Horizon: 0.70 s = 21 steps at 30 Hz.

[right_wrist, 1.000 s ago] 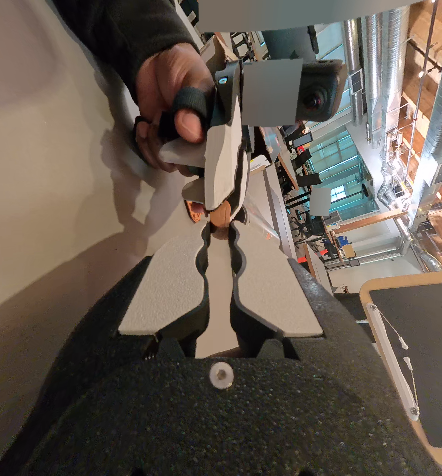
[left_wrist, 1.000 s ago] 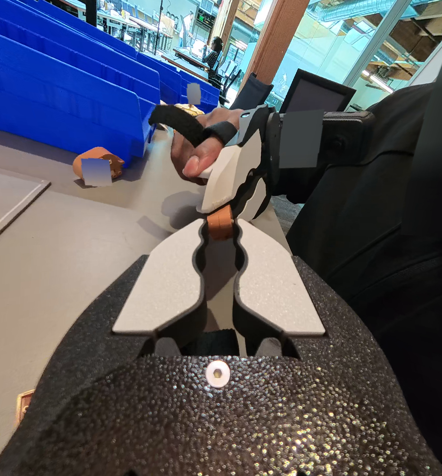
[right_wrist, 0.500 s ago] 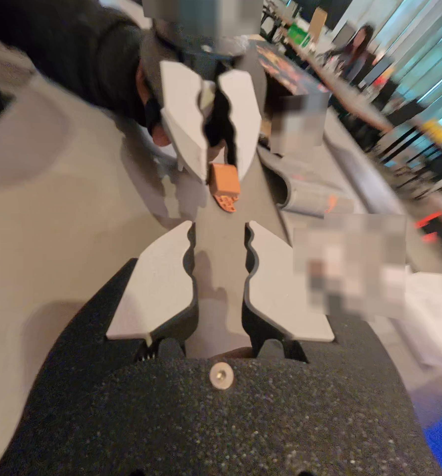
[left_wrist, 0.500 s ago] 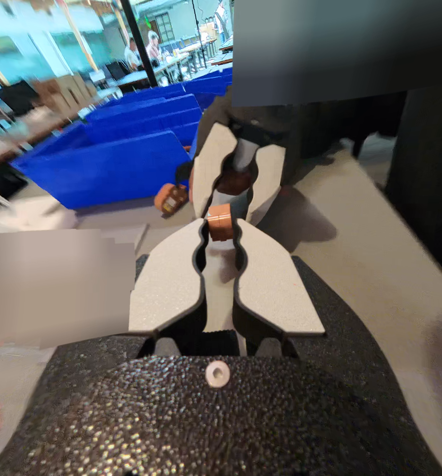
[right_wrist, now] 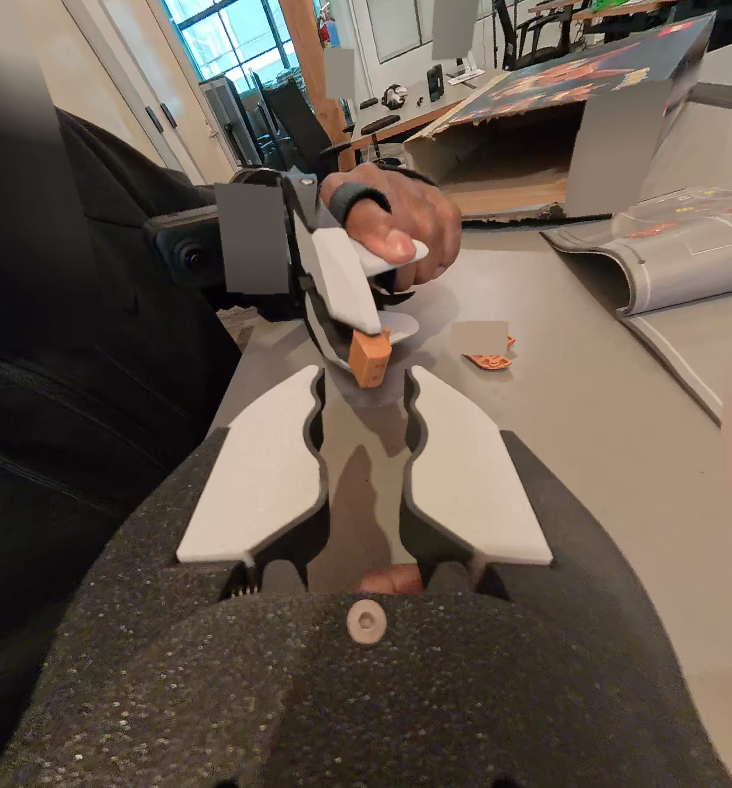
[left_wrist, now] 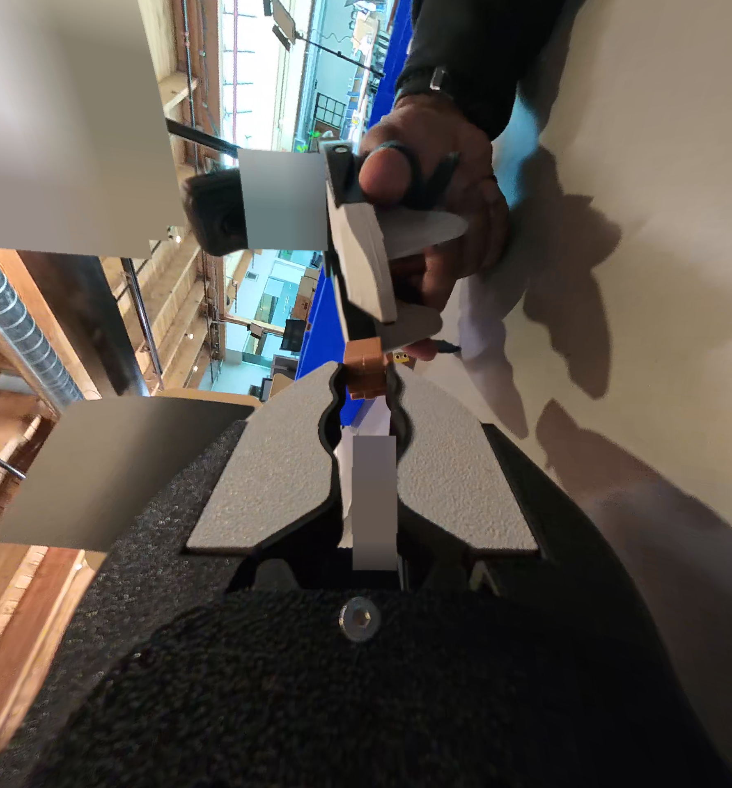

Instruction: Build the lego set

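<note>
The right gripper (right_wrist: 364,375) has let go of the little orange block (right_wrist: 370,356) and pulled back; a second ago both grippers pinched it, and now only the left one does. Both cameras have also turned, so the room looks tipped over in the left wrist view.

Close up in the right wrist view, the right gripper's two fingers stand apart with nothing between them, only the grey table (right_wrist: 569,426) below. Just past its tips hangs the orange block, tilted, held up off the table. The left gripper (left_wrist: 366,375) is clamped on this block, with both pads pressed on its sides. A person's left hand (right_wrist: 394,226) holds that gripper, a black strap over the thumb.

In the left wrist view, the right gripper's tips are very near the far end of the block. I cannot tell if they touch it there. The person's right hand (left_wrist: 432,187) holds that gripper.

A bit farther on the table lies a flat orange piece (right_wrist: 490,362). Beyond it sits an open booklet (right_wrist: 675,264), and then a torn cardboard box (right_wrist: 505,162). Blue bins (left_wrist: 321,341) stand far back.
</note>
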Motion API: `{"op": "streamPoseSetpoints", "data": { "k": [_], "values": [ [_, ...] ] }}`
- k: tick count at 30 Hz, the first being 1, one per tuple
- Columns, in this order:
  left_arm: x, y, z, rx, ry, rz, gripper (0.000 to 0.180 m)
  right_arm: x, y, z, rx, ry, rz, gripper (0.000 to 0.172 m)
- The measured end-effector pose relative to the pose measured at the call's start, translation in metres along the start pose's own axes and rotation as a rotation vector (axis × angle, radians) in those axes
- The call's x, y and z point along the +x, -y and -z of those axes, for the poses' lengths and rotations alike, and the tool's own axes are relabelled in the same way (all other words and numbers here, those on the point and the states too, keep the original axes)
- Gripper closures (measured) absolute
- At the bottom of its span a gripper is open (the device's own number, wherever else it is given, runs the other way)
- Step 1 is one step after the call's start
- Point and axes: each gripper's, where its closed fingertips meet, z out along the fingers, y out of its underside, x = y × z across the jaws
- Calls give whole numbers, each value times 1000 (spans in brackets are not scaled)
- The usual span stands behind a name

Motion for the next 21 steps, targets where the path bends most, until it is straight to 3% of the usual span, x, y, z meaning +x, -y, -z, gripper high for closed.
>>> {"op": "streamPoseSetpoints", "data": {
  "k": [6, 21],
  "values": [
    [13, 5, -4, 6, -35, -109, 163, 0, -1, 0, -1, -32, 43, 156],
    [18, 3, -6, 14, -44, -32, 164, 2, -4, 0, -25, -16, 9, 158]
  ]
}}
